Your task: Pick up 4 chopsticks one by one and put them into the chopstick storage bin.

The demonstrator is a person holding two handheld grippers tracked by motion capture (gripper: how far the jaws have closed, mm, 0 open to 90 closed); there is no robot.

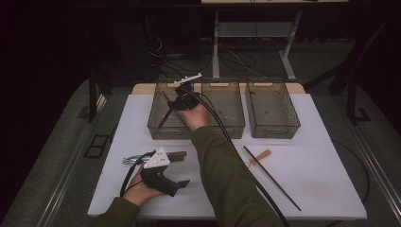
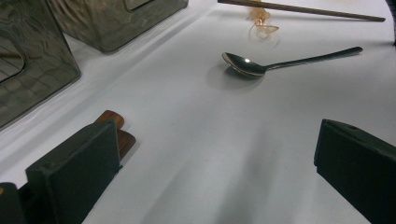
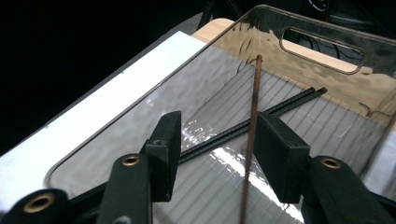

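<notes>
High view: the right gripper (image 1: 176, 100) reaches over the leftmost of three clear bins (image 1: 161, 126) at the far side of the bench (image 1: 331, 179). A thin dark chopstick (image 1: 164, 117) slants from its fingers down and toward the near left corner of that bin, so the stick's long axis runs steeply, with its low end inside the bin. The left gripper (image 1: 182, 182) rests low on the near left of the bench, well apart from the bin; the right hand is plainly the nearer one. A second long chopstick (image 1: 272, 178) lies on the bench to the right of the right forearm.

Left gripper view: its fingers (image 2: 81, 172) stand wide apart with nothing between them, only bare bench. A spoon (image 2: 261, 66) lies ahead of them and to the right, bowl toward the left, with the chopstick lying beyond it. A brown wooden piece (image 2: 119, 133) sits just beside the left finger.

Right gripper view: the fingers (image 3: 280, 154) are about half open over the bin floor. The brown chopstick (image 3: 252, 135) stands between them, close against the inner face of the right finger and apart from the left one, its long axis running straight away from the gripper; whether the right pad touches it I cannot tell. It looks released rather than gripped. Two black chopsticks (image 3: 261, 116) lie on the bin floor beneath, crossing behind the fingers at a slant.
</notes>
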